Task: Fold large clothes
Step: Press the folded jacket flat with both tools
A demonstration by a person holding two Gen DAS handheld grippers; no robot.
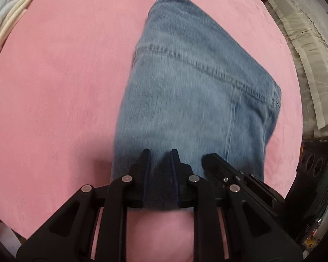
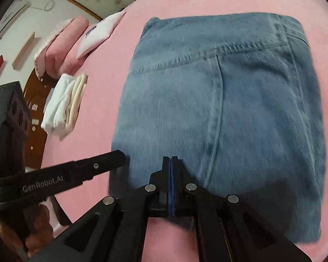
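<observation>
I am gripping the near edge of the jeans with the left gripper, the right gripper pinched fully closed beside it, seemingly carrying a fold to lay flat next on the pink bed.

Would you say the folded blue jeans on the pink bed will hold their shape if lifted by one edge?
Probably not: the jeans are soft denim and would likely sag and unfold. Stacked layers suggest noticeable weight. On the plush pink cover they should drag rather than slide.

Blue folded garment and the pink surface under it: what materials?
Blue folded garment: looks like denim, given the faded twill weave and double-stitched seams; matte. Pink surface: likely plush fleece or velour bedding, soft and napped, though blur leaves it open.
</observation>
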